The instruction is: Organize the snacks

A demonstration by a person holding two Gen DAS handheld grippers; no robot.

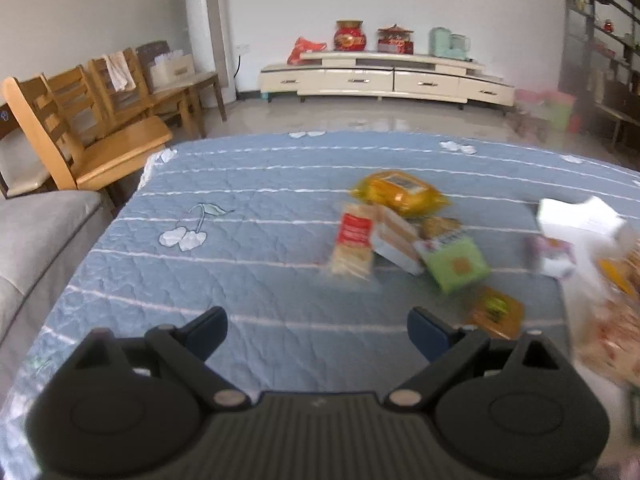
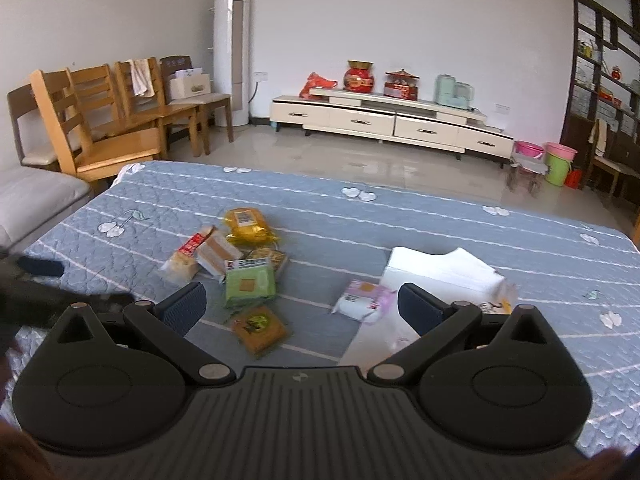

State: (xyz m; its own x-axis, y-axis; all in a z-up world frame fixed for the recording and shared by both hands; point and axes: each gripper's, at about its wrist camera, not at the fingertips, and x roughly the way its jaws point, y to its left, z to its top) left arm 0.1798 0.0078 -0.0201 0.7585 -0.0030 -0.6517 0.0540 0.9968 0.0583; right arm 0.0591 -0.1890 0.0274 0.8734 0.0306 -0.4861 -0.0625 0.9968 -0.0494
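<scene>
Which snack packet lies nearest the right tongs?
The flat orange-brown packet with the green emblem, lying just ahead of the open right tongs. The green packet and the others sit farther back.

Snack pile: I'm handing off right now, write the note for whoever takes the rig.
Left gripper: open, empty, above the quilt.
Right gripper: open, empty, over the pile.
Snacks loose mid-quilt: yellow bag, red-label crackers, cake pack, green pack, orange pack, pink pack.
White bag lies to their right; its contents can't be seen.
Done: nothing evident. Left: sort all six.
</scene>
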